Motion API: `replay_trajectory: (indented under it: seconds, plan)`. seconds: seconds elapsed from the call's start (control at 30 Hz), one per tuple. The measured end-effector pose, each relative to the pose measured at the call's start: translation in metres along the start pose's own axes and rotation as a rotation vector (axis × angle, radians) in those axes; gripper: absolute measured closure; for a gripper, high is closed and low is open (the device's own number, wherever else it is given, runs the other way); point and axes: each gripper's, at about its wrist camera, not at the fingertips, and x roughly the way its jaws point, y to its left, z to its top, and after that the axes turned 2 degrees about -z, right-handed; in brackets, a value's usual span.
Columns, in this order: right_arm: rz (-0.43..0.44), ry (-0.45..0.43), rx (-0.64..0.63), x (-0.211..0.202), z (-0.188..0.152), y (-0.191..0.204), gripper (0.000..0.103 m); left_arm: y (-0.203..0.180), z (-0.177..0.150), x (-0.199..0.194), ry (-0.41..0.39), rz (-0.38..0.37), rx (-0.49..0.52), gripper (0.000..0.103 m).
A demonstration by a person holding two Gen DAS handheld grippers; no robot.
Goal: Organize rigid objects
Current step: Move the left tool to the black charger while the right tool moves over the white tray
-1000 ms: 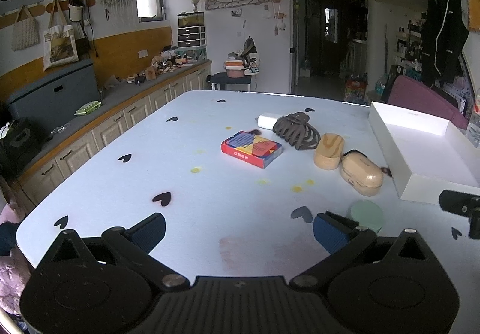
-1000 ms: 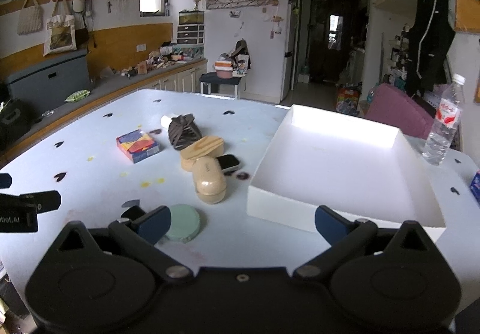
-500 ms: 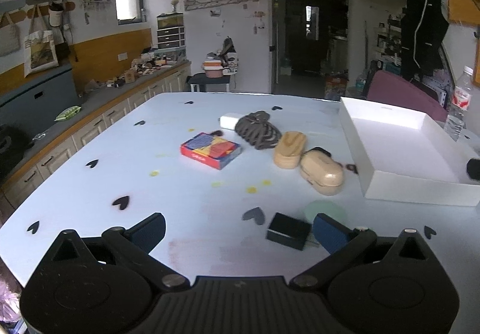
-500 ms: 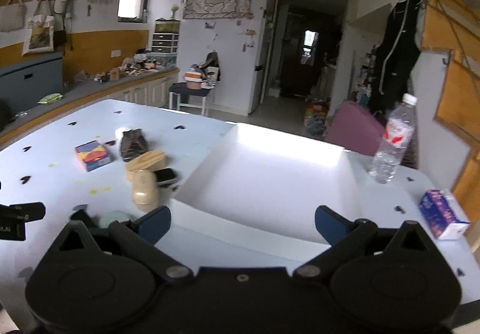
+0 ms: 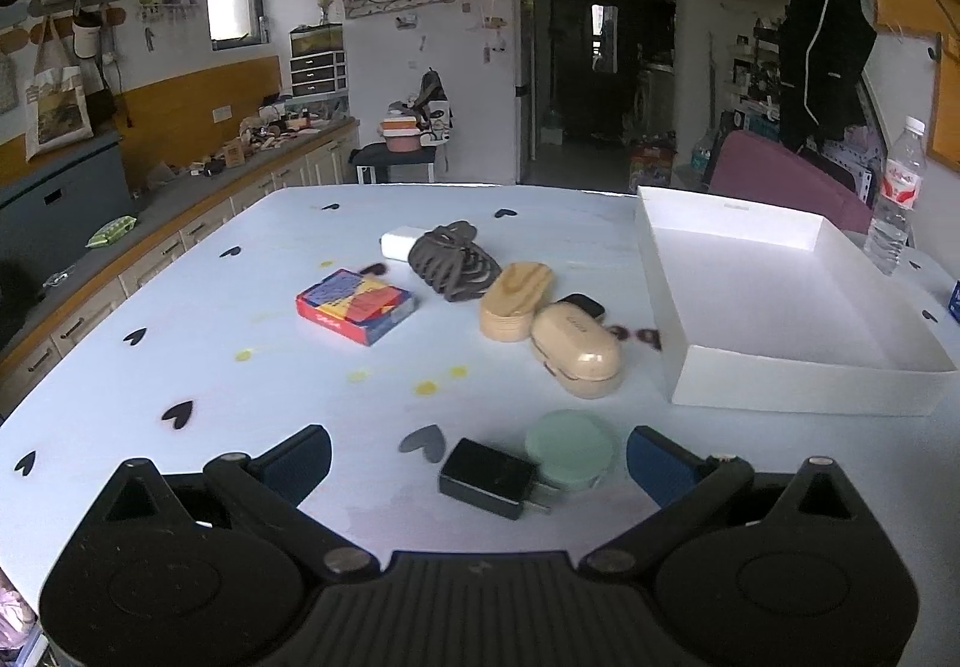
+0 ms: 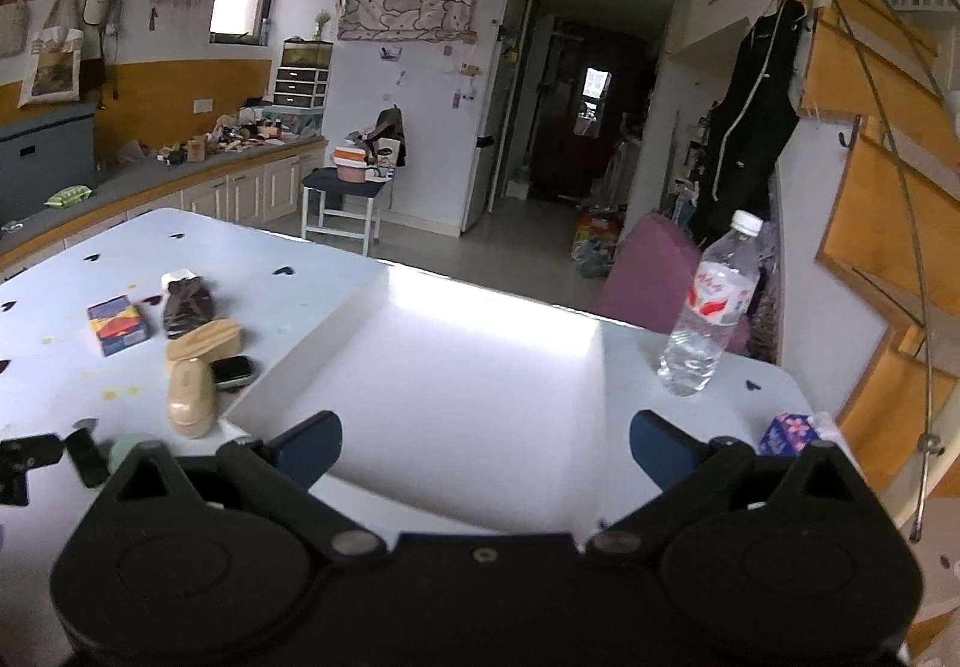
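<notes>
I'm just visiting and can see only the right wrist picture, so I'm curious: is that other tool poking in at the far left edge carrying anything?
Observer: No. The left gripper is open and empty, just above the table.
Visitor: And the black lump beside it?
Observer: That is a black charger lying flat. Its metal prongs stick out on the side away from you.
Visitor: What about the pale green thing, half hidden in my picture?
Observer: It is a round mint-green tin, lying flat right beside the charger's prongs. Both sit in the gap between the left gripper's fingers.
</notes>
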Motion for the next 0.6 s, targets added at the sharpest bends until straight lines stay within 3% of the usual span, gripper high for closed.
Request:
replay_trajectory:
  seconds: [0.43,0.5,0.57,0.6]
  plan:
    - [-0.039,0.124,0.069,0.091,0.014,-0.066,0.0,-0.03,0.004,0.022,0.022,0.035,0.001,0.0]
    - [-0.034,0.155,0.096,0.109,0.011,-0.075,0.009,-0.032,0.004,0.025,0.028,0.043,-0.003,0.0]
    - [-0.042,0.2,0.116,0.131,0.006,-0.083,0.029,-0.033,0.005,0.028,0.031,0.048,-0.009,0.0]
    - [-0.047,0.219,0.128,0.141,0.004,-0.087,0.032,-0.033,0.005,0.029,0.033,0.051,-0.011,0.0]
